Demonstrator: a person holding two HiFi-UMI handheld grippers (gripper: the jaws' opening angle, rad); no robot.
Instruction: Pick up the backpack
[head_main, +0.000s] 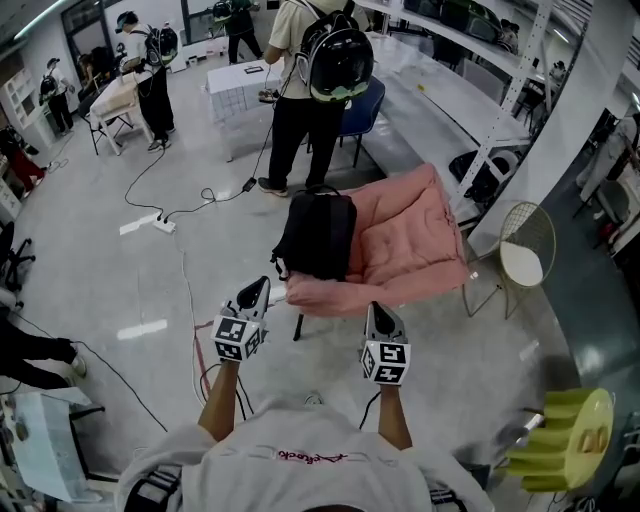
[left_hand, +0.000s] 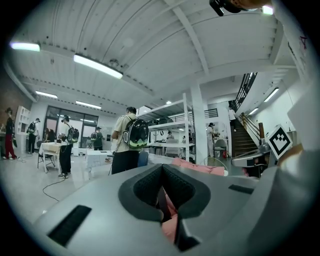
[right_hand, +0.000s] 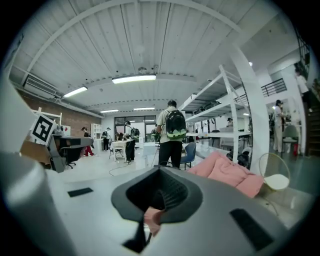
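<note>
Two pairs, left tongs (head_main: 259, 291) and right tongs (head_main: 381, 317), both clenched and empty, near black backpack (head_main: 318, 236) resting on pink chair (head_main: 415, 240).

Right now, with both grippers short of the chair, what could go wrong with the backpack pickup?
1. The left gripper and right gripper are both shut; unless they open in time, they may just shove the backpack over.
2. The backpack sits on a soft pink cushion, so a jaw could pinch cushion fabric along with it.
3. A cable runs along the floor left of the cushion; a foot could catch it on the way in.
</note>
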